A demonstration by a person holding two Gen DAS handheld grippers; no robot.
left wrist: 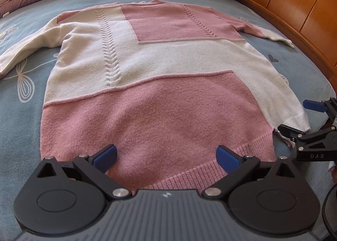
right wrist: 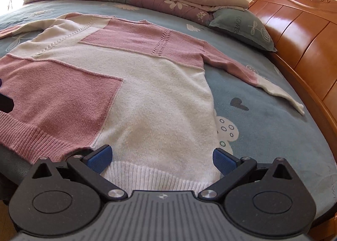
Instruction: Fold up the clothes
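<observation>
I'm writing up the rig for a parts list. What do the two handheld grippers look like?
Both match: the left gripper and right gripper have black angular linkage arms with silver pivot pins, round black housings, a grey ribbed body bearing a small white emblem, and blue ribbed pads on the fingers. In the left view, the right gripper's side shows white "DAS" lettering, and a black cable curves nearby.

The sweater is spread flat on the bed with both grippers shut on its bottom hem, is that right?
Not quite. The sweater is spread flat on the bed, but the left gripper and right gripper are open at its bottom hem, as both wrist views show.
</observation>
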